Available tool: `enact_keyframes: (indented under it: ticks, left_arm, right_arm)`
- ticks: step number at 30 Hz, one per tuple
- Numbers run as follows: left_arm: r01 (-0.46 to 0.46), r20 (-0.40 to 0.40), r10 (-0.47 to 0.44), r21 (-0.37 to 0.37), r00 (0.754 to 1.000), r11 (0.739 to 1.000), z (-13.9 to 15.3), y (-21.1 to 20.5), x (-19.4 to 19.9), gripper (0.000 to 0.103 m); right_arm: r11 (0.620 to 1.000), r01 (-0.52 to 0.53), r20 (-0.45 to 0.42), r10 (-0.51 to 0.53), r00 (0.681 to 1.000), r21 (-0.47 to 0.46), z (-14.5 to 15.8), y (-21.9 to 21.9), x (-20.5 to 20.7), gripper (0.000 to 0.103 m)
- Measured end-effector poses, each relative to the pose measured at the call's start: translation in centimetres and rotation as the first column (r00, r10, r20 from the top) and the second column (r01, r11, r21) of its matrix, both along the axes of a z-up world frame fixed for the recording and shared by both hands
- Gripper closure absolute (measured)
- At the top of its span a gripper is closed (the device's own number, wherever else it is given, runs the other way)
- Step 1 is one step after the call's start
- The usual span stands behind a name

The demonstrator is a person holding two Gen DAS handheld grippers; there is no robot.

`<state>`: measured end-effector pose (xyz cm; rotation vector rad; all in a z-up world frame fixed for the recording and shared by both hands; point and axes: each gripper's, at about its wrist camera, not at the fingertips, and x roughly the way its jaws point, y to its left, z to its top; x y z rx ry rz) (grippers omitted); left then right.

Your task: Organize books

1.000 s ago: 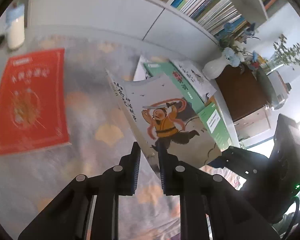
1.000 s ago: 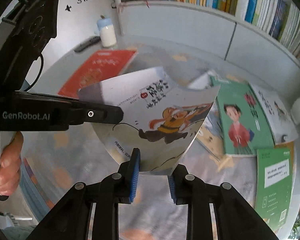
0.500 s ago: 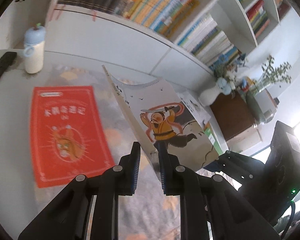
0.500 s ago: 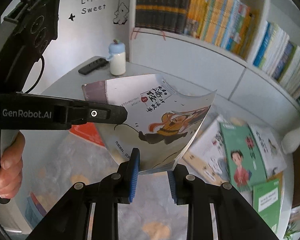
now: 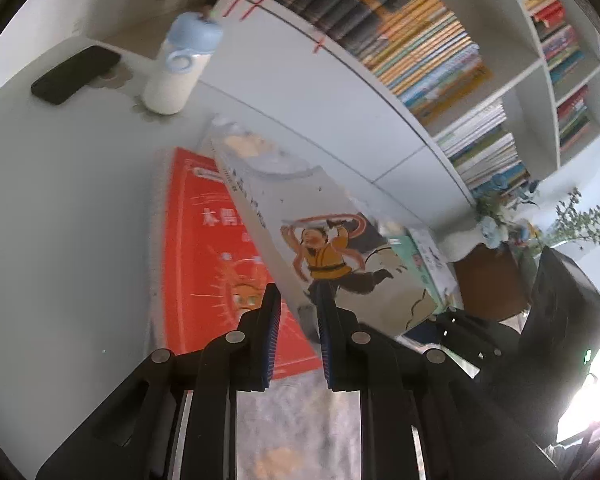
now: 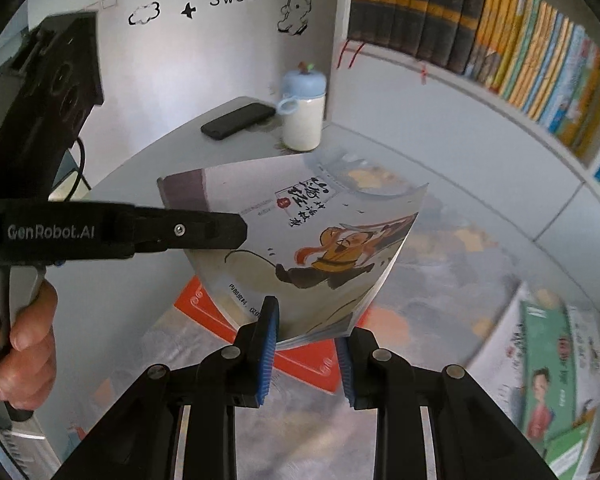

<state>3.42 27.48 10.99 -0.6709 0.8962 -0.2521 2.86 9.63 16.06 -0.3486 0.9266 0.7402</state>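
Note:
A grey book with a cartoon warrior on its cover (image 5: 332, 240) (image 6: 300, 232) hangs tilted in the air, gripped from two sides. My left gripper (image 5: 296, 296) is shut on its spine-side edge, and its long black finger (image 6: 220, 232) crosses the cover in the right wrist view. My right gripper (image 6: 306, 328) is shut on the lower page edge, which bends the cover. A red book (image 5: 204, 248) (image 6: 308, 364) lies flat on the table directly beneath the held book.
A white bottle with a blue lid (image 5: 176, 76) (image 6: 302, 116) and a black phone (image 5: 76, 74) stand at the table's far corner. Filled bookshelves (image 6: 500, 40) run along the back. More books (image 6: 548, 368) lie at the right. A hand (image 6: 24, 344) holds the left gripper.
Both grippers have carried the grey book leftward across the table, away from the pile of books, until it hangs over the red book. The bottle and phone now look closer.

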Motion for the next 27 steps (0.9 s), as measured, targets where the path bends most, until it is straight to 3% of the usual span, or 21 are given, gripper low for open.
enact_keyframes:
  ticks: [8,15,21,23,27]
  left_arm:
    - [-0.018,-0.091,0.012,-0.068,0.996,0.998,-3.7,0.9,-0.4,0.09]
    - [-0.075,-0.164,0.061,-0.086,0.985,0.993,-5.9,1.7,-1.3,0.09]
    - [-0.167,-0.204,0.163,-0.007,0.965,0.986,-5.6,3.6,-4.2,0.087]
    - [-0.173,-0.208,0.176,0.03,0.962,0.984,-4.9,4.0,-5.1,0.086]
    - [-0.162,-0.185,0.182,0.118,0.966,0.98,-2.7,3.5,-6.2,0.079]
  right_arm:
    - [0.997,0.055,-0.139,-0.048,0.989,0.051,-1.9,-0.2,2.4,0.076]
    - [0.998,0.06,-0.199,-0.056,0.978,0.012,-4.7,0.5,2.3,0.076]
    - [0.995,0.096,-0.309,-0.089,0.947,0.009,-6.9,-0.2,3.4,0.072]
    - [0.991,0.125,-0.362,-0.102,0.927,0.04,-7.3,-1.2,3.6,0.066]
    - [0.981,0.179,-0.413,-0.135,0.901,0.071,-7.5,-4.5,3.1,0.065]
